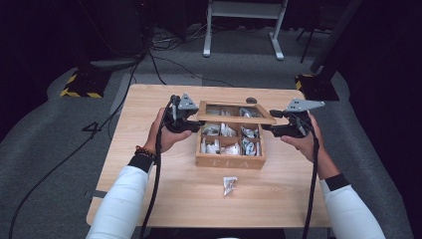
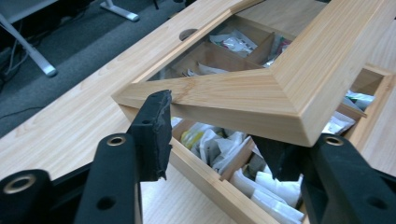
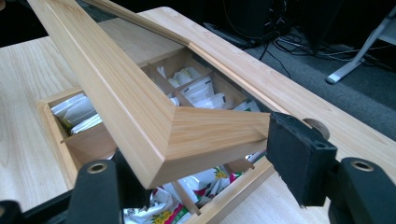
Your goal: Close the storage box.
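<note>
On a pale wooden counter (image 1: 149, 199), seen from above, a person in white sleeves works a hand-held gripper in each hand on either end of a wooden tea box (image 1: 230, 160) marked "TEA" on its front wall.

At left, the left hand-held gripper (image 1: 191, 122) meets the left end of the box's glazed wooden lid (image 1: 236, 119), which stands raised and tilted over the open compartments. The left gripper view has the lid's front corner (image 2: 285, 100) between the two black jaws: one pad lies against the frame's edge, the other sits under the corner, and the jaws are narrow. Whether both pads press firmly on the wood cannot be told for certain.

At centre, the box sits mid-counter, its compartments packed with white tea sachets (image 1: 229, 130). One loose sachet (image 1: 229, 184) lies on the counter just in front of the box, apart from it.

At right, the right hand-held gripper (image 1: 272, 128) holds the lid's right end. The right gripper view shows the frame's corner (image 3: 187, 140) between its jaws, one pad flat against the end of the wood, with sachets, some flower-printed (image 3: 159, 205), visible in the compartments beneath.

Behind the counter lie grey carpet, black cables and a white stand (image 1: 244, 25).
</note>
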